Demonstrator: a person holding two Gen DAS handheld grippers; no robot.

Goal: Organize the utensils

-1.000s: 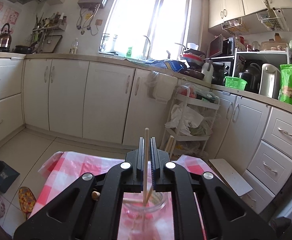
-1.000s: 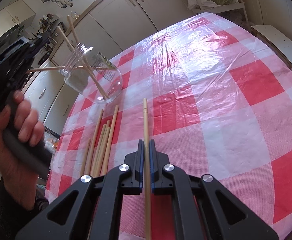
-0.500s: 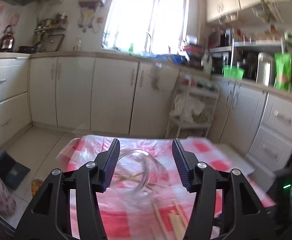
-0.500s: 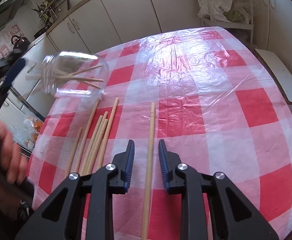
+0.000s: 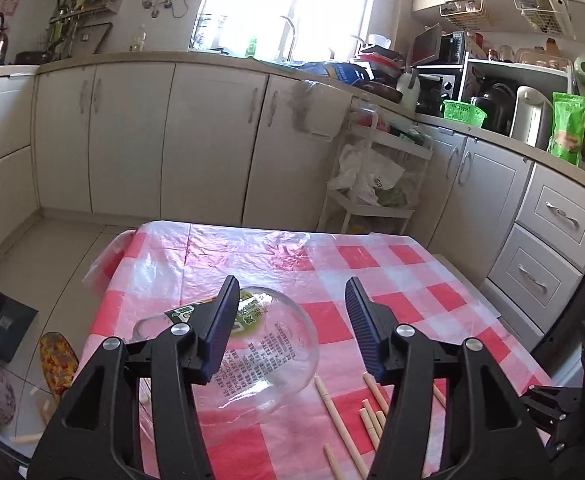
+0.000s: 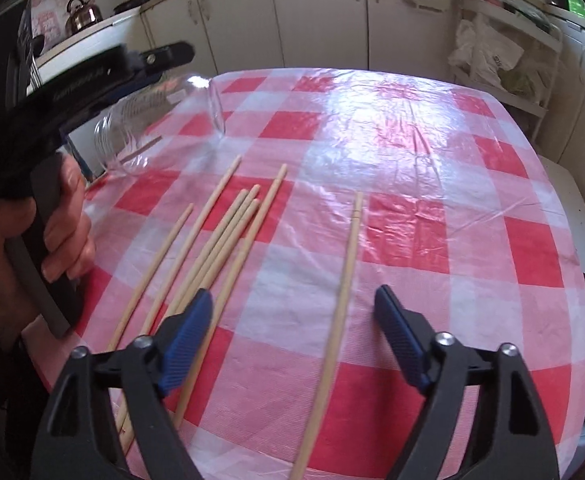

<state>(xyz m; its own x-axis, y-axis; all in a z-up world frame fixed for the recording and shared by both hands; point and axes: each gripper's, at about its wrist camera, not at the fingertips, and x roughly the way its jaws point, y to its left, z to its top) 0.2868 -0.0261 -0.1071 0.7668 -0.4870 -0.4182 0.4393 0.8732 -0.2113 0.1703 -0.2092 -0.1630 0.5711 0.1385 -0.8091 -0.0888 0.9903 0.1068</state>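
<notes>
Both grippers, left and right, hold fingers spread and empty above thin, light, stiff wooden chopsticks scattered on the red-checked plastic-covered tabletop beside a tipped, fragile clear glass jar, best pinched mid-shaft.

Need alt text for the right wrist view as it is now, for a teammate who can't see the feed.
The open right gripper hovers over a red-and-white checked tablecloth, a single wooden chopstick lying between its fingers. To the left lies a loose bundle of chopsticks, and beyond it a glass jar lies tipped on its side beside the hand-held left gripper.
</notes>
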